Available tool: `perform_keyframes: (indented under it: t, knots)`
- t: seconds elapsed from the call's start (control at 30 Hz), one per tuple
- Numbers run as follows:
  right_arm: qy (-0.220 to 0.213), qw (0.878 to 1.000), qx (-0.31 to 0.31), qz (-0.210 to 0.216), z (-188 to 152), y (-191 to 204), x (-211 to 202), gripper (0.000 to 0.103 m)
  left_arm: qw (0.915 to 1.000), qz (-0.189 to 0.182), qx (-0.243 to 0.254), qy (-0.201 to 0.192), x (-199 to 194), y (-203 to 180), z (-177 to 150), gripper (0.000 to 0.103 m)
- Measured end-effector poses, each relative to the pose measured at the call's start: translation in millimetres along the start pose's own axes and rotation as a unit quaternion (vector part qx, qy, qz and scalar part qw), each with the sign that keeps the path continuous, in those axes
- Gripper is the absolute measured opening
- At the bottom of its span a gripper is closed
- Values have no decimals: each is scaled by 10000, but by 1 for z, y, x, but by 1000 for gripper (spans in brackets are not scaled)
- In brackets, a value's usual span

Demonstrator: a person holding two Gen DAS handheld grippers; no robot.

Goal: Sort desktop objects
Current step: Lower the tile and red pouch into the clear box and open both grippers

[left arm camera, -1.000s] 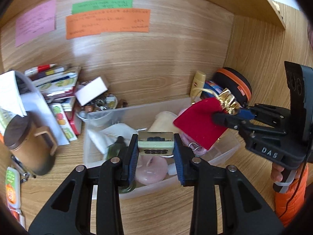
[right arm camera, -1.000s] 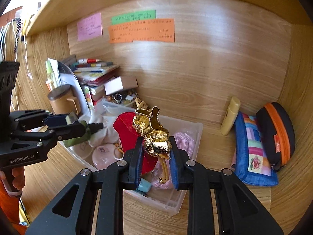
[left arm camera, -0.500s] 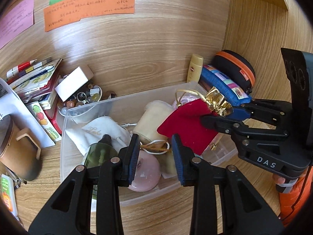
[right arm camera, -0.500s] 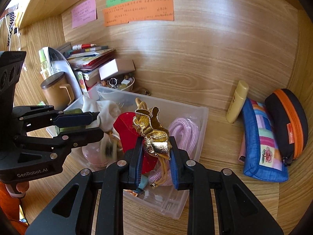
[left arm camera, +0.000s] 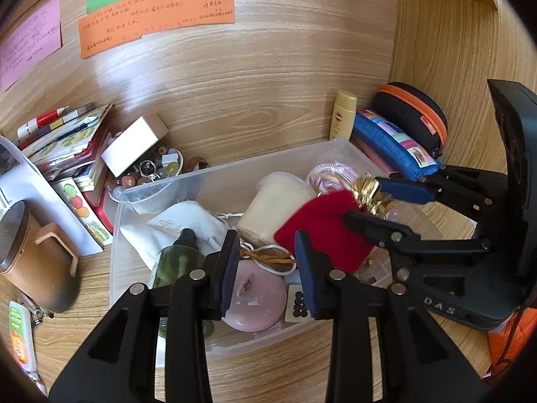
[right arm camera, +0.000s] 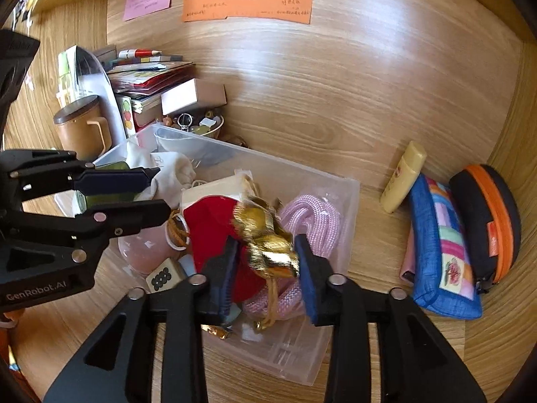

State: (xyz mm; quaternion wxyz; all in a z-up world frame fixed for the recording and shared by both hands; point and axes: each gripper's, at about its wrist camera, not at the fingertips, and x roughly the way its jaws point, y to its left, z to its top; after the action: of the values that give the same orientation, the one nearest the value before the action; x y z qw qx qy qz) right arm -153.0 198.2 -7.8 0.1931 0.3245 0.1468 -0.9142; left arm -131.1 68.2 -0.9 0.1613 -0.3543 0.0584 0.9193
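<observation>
Setting: home or study desk alcove, light wood-grain panels behind and to the sides. Pink, green and orange handwritten paper notes are stuck on the back wall above the grippers. Ahead and left of the grippers: stack of books and booklets, brown lidded mug with handle. Directly below: clear plastic storage bin of oddments. Far right: blue patchwork pencil pouch, black case with orange zip.
</observation>
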Motion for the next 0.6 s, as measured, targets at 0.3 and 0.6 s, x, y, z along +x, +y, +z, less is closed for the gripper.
perform_keyframes:
  t: [0.3,0.6]
  knots:
    - [-332,9987,-171,-355,3,4,-18,66,9989,356,-12,-314,-21,-2,0,72]
    - [-530,9981,81,-291,6,-1,-43,83,9961,667,-127,-559,-50,7,-5,93]
